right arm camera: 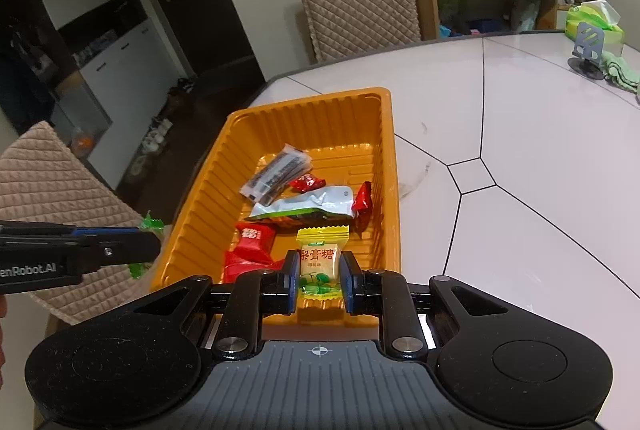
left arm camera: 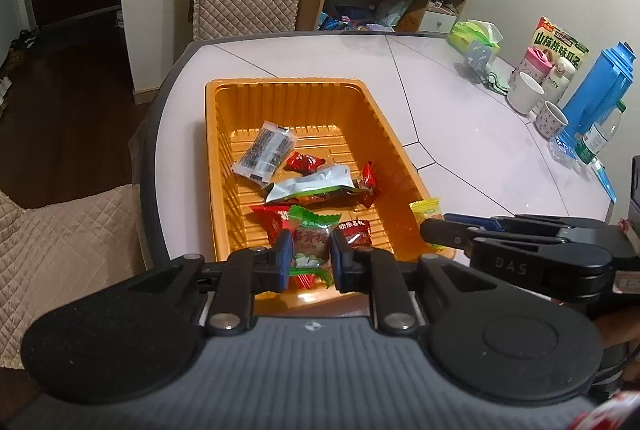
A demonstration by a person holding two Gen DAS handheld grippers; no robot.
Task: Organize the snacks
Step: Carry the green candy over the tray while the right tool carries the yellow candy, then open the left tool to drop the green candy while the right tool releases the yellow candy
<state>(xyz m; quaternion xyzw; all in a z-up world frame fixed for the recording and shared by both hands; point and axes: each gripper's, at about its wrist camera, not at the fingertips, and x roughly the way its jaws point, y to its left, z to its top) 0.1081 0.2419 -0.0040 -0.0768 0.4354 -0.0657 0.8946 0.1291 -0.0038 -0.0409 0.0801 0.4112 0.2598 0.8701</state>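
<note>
Pale worktop point(left arm camera: 460, 133) with dark seam lines, cut off at the near edge by both tool bodies. Orange ribbed tray point(left arm camera: 224, 165) near the worktop's left edge, its near rim hidden behind the tools in both views.

Inside the tray: a silver-and-green pouch point(left arm camera: 316, 185) across the middle, a black-and-white striped packet point(left arm camera: 264, 151) further back, small red sweets point(left arm camera: 305, 161) between and beside them, larger red wrappers point(right arm camera: 252, 242) toward the near end, half covered. Print on most of them too small to read.

Left tool point(left arm camera: 309, 254) pinching a green-edged sweet point(left arm camera: 310, 240) by its clear middle, held over the near end of the tray; lower twist of the wrapper partly hidden by the pads. Seen from the right wrist only as a side-on black arm with green wrapper ends poking out.

Right tool point(right arm camera: 320, 276) pinching a yellow sweet point(right arm camera: 322, 258) with a cream label and green leaf print, also over the tray's near end, close to its right wall. From the left wrist, only a yellow corner visible past the fingertips.
</note>
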